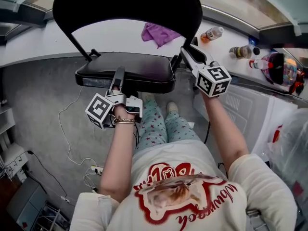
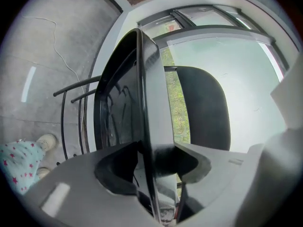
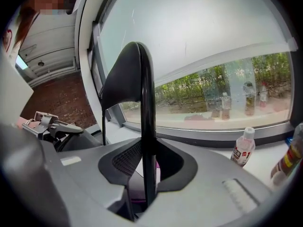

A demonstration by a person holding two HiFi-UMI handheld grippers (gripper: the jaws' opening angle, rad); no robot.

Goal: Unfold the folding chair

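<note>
The folding chair (image 1: pixel 125 4) is standing just ahead of both grippers, its seat (image 1: pixel 127 66) lying about level. The left gripper (image 1: pixel 118 76) is clenching the seat's front edge, which is running deep between its fingers (image 2: pixel 113 171), and the right gripper (image 1: pixel 186 53) is pinching the thin frame tube (image 3: pixel 147 126) rising upright between its fingers (image 3: pixel 125 162), below the backrest (image 3: pixel 124 74). I'm judging it stiff, hinged and fairly heavy, the painted tube likelier to slip than the padded seat lip.

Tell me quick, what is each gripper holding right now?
Left gripper: closed on the chair seat, at its front edge.
Right gripper: closed on the chair frame.
</note>
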